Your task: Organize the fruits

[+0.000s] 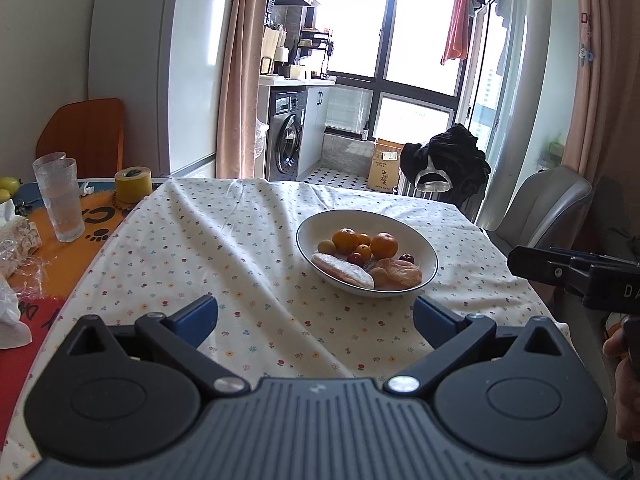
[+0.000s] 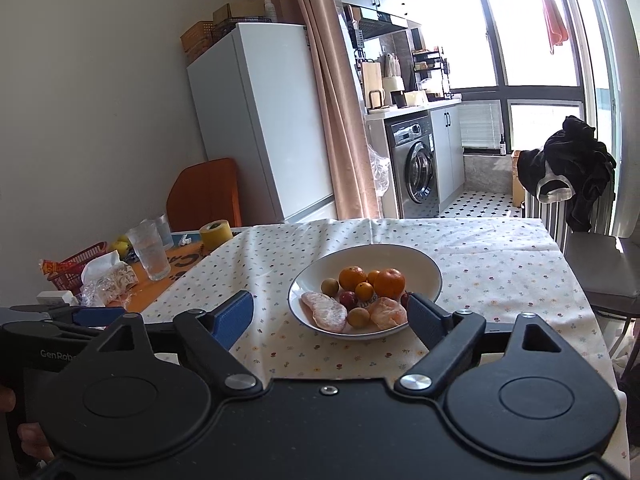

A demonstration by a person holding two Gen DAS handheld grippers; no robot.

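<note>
A white bowl (image 1: 424, 248) (image 2: 400, 258) stands on the flowered tablecloth (image 1: 200, 240) and holds several fruits: two oranges (image 1: 384, 245) (image 2: 389, 282), small yellow and red fruits, and two peeled citrus pieces (image 1: 342, 270) (image 2: 324, 312). My left gripper (image 1: 316, 316) hangs open short of the bowl, nothing between its blue pads. My right gripper (image 2: 332, 316) is open too, just in front of the bowl's near rim, with nothing in it. The right gripper's body (image 1: 576, 276) shows at the right edge of the left wrist view.
At the table's left stand clear glasses (image 1: 60, 196) (image 2: 150, 252), a yellow tape roll (image 1: 133, 184) (image 2: 216, 234), crumpled plastic wrappers (image 2: 108, 286), a red basket (image 2: 76, 268) and yellow-green fruits (image 1: 8, 186) (image 2: 120, 246). A grey chair (image 2: 600, 268) stands at the right, a fridge (image 1: 160, 72) behind.
</note>
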